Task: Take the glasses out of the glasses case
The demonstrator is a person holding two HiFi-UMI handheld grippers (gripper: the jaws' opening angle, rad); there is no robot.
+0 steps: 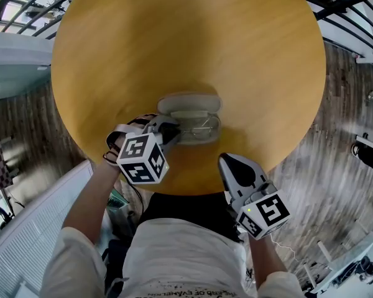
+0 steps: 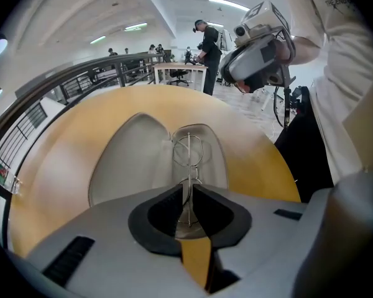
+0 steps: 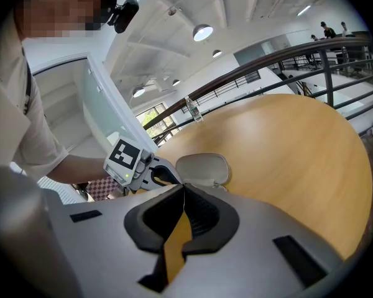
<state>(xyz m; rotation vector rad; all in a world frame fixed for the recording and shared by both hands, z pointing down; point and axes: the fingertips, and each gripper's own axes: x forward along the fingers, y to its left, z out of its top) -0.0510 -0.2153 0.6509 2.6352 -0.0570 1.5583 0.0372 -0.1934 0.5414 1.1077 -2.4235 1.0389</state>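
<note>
You are gripping the thin silver wire-framed glasses (image 1: 200, 128) with the left hand-held gripper (image 1: 173, 131). In the left gripper view its jaws are pinched almost together, with the fine wire of the frame running up between them. The glasses are lying in the shallow base of the open grey oval glasses case (image 1: 189, 103), which is sitting on the round yellow wooden table (image 1: 186, 36), toward the edge nearest you. The lid is swung open on the far side, so the base is exposed from above. That is likely why you are coming in low along the case's length and taking the end of the frame that reaches toward you, since there the jaws need not go down between the case walls.

The right hand-held gripper (image 1: 225, 161) is hovering over the near edge of the table, well apart from the case. Its jaws are pressed together with nothing between them. It is doing no work here — it looks parked clear so that it is not crowding the left one, and it is close enough to steady the case if you need that.

By the look of it, the lift has not yet begun, because most of the frame is resting inside the base. Nothing is holding the case down, so it may drag along with the glasses. The wire is also so slender that it could slip or bend in the jaws — a slow, straight rise seems the safest way out.
</note>
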